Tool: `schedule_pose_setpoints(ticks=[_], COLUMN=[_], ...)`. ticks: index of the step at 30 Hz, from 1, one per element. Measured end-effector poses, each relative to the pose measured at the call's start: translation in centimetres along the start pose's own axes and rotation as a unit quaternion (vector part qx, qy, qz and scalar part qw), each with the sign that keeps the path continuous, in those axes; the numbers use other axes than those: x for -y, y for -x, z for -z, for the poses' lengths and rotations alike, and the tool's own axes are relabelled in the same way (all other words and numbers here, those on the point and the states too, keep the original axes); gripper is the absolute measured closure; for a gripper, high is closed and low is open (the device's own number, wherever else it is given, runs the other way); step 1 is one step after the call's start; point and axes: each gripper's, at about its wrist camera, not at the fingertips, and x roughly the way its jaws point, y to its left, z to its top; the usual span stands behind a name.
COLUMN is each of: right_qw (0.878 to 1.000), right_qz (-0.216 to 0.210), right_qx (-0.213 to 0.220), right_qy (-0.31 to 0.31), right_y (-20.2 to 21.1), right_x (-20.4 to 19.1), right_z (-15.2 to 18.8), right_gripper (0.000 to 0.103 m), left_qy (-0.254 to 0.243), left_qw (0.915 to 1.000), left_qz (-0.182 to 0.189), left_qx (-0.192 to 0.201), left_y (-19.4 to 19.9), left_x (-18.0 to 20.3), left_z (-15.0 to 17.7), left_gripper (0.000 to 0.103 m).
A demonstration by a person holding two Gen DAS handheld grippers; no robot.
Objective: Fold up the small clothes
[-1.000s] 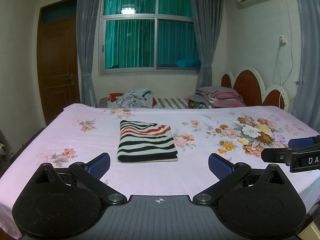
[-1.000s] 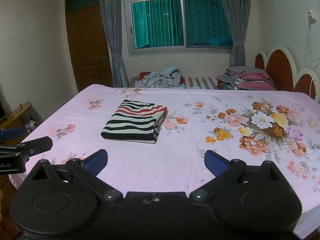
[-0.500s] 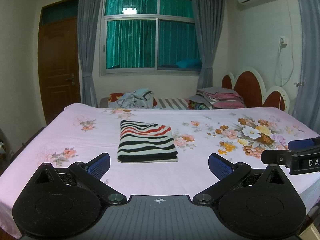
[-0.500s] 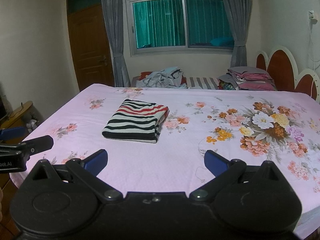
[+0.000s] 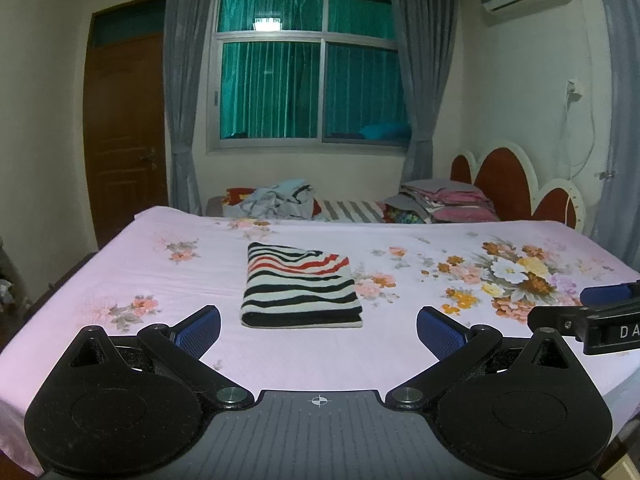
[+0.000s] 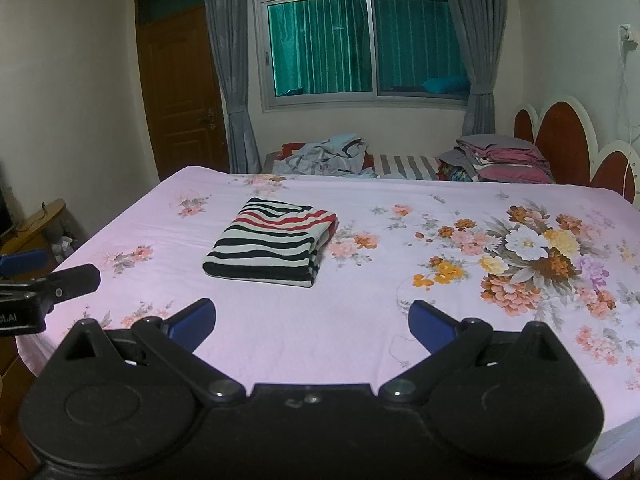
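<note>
A folded garment with black, white and red stripes (image 5: pixel 300 286) lies flat on the pink floral bedsheet (image 5: pixel 420 280); it also shows in the right wrist view (image 6: pixel 272 246). My left gripper (image 5: pixel 318 330) is open and empty, held back near the bed's front edge, short of the garment. My right gripper (image 6: pixel 312 322) is open and empty, also near the front edge, to the right of the garment. Each gripper shows at the edge of the other's view: the right gripper (image 5: pixel 592 320) and the left gripper (image 6: pixel 36 280).
A heap of unfolded clothes (image 5: pixel 276 202) lies at the bed's far side. A stack of folded pink and grey clothes (image 5: pixel 448 200) sits by the red headboard (image 5: pixel 508 184). A wooden door (image 5: pixel 124 136) is at the left. A wooden side table (image 6: pixel 28 232) stands left of the bed.
Both views have shifted only slightly. The garment and both grippers stay as they were.
</note>
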Motion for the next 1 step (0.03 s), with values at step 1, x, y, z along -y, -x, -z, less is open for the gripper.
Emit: schedule_pose_setpoints(ticks=[1], right_qw=[1.000], right_qz=[-0.001], right_qx=[0.000], right_qy=[0.000], right_y=[-0.03], right_x=[-0.10], right_z=[-0.05], right_gripper=[0.000], left_qy=[0.002], left_qw=[1.0000], left_qz=[0.001], left_qx=[-0.002], left_y=[-0.09], left_x=[0.01], left_z=[0.00], left_gripper=[0.000])
